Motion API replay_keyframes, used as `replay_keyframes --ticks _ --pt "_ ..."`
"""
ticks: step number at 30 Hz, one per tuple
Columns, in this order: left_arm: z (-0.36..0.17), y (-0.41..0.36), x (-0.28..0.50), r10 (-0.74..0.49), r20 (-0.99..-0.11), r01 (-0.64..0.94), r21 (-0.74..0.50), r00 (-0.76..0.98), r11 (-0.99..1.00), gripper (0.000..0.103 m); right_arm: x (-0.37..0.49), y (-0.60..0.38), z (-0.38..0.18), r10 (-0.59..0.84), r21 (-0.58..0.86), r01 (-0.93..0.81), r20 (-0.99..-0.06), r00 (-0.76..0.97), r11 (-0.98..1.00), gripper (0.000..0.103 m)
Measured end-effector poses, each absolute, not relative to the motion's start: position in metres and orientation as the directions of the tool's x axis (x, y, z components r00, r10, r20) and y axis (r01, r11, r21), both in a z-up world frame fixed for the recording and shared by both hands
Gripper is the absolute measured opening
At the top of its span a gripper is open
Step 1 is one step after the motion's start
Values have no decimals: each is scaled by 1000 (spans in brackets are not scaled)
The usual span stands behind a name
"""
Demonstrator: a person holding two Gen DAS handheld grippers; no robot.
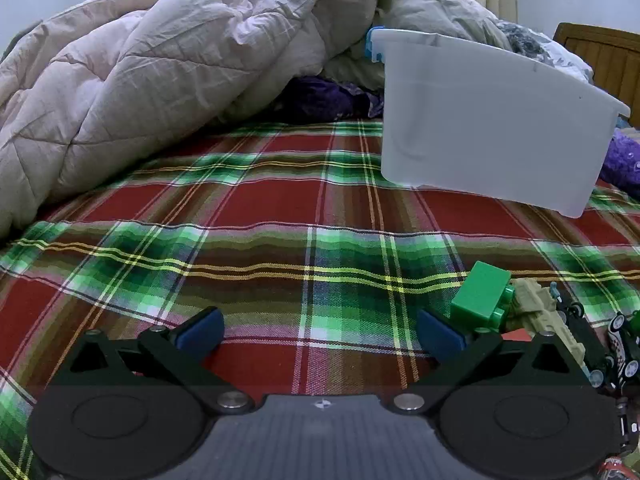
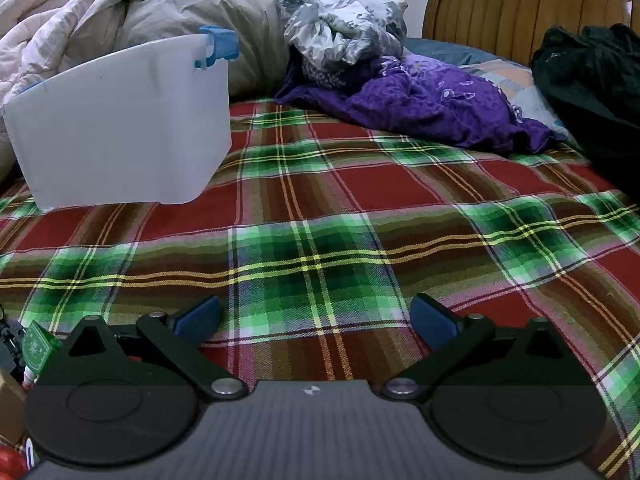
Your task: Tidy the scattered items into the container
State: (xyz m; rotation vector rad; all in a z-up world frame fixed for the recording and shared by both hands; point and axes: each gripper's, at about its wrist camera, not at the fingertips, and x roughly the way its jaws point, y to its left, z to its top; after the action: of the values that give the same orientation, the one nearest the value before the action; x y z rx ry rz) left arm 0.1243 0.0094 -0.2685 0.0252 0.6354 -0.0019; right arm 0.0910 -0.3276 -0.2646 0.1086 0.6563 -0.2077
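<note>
A translucent white bin (image 1: 488, 124) with blue clips stands on the plaid bedspread, at the right in the left wrist view and at the left as the bin (image 2: 120, 128) in the right wrist view. My left gripper (image 1: 320, 330) is open over bare bedspread. Just right of its right finger lie a green toy brick (image 1: 482, 296), a tan toy vehicle (image 1: 540, 312) and small toy cars (image 1: 620, 344). My right gripper (image 2: 316, 322) is open too, with nothing between its fingers. A green toy piece (image 2: 38, 346) shows at its lower left edge.
A rumpled pink quilt (image 1: 140, 72) piles up behind and left of the bin. Purple fabric (image 2: 432, 104), grey patterned cloth (image 2: 340, 28) and a dark garment (image 2: 592, 80) lie near the wooden headboard (image 2: 528, 8).
</note>
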Motion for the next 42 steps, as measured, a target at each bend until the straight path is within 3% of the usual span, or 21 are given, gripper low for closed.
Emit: replay_keyframes --ticks 42 --pt "-268 9 123 6 -594 8 21 805 1000 103 92 -328 -268 -154 37 223 -612 775 974 103"
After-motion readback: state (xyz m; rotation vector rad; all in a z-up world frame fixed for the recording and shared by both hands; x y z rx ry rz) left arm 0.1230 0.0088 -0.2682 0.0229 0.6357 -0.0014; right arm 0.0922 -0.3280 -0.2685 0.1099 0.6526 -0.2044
